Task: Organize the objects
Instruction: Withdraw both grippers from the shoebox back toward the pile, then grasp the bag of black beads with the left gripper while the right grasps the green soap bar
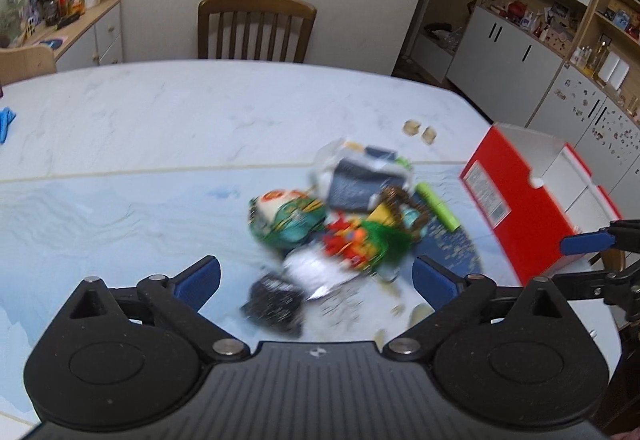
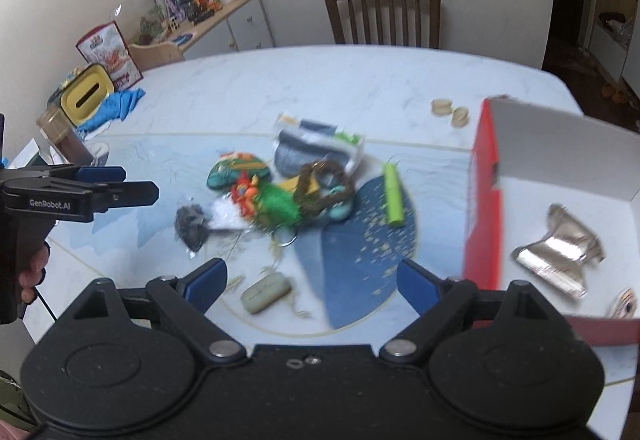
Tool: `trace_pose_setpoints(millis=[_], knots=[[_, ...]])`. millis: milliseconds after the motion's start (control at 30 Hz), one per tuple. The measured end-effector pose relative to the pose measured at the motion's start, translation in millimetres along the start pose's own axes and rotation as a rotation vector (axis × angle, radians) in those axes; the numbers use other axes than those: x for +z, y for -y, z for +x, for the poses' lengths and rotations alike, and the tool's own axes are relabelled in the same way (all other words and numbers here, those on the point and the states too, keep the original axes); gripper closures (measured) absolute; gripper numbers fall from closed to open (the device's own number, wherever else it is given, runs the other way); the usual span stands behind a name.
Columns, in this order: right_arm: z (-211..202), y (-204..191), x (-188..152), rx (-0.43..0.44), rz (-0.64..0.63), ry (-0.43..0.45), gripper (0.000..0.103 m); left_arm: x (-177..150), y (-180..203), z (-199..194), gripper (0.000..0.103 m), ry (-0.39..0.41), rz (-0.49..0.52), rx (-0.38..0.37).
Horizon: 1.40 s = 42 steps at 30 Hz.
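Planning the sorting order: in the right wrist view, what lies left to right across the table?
Yellow box → dark packet → green pouch → twig wreath → green tube → red box → silver wrapper inside it.

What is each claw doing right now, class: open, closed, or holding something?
Left claw: open, holding nothing.
Right claw: open, holding nothing.
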State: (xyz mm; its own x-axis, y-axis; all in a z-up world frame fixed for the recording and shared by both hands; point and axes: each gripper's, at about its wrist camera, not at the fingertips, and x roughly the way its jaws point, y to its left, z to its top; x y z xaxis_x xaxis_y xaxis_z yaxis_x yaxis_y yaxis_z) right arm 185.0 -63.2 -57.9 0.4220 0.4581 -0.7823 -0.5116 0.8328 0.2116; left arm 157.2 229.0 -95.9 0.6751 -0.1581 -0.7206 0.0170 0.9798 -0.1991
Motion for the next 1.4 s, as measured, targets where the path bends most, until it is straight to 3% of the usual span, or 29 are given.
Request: trace_pose_setpoints(millis=[333, 633, 1100, 1400], knots=[[44, -33, -11, -0.043, 0.034, -0.058, 0.013, -24, -33, 27, 0.0, -0.046, 0.014, 0.015], [81, -46, -27, -0.105, 0.064, -0.101, 0.016, -36, -29, 54, 0.0, -0.043, 0.089, 0.01], [119, -53, -30, -0.125, 0.113, -0.17, 0.034, -44, -31, 75, 0.002, -0.027, 0.136, 0.007], [121, -60, -25, -0.145, 0.098, -0.178, 0.058, -40, -30, 71, 0.037, -0.026, 0.111, -0.031]])
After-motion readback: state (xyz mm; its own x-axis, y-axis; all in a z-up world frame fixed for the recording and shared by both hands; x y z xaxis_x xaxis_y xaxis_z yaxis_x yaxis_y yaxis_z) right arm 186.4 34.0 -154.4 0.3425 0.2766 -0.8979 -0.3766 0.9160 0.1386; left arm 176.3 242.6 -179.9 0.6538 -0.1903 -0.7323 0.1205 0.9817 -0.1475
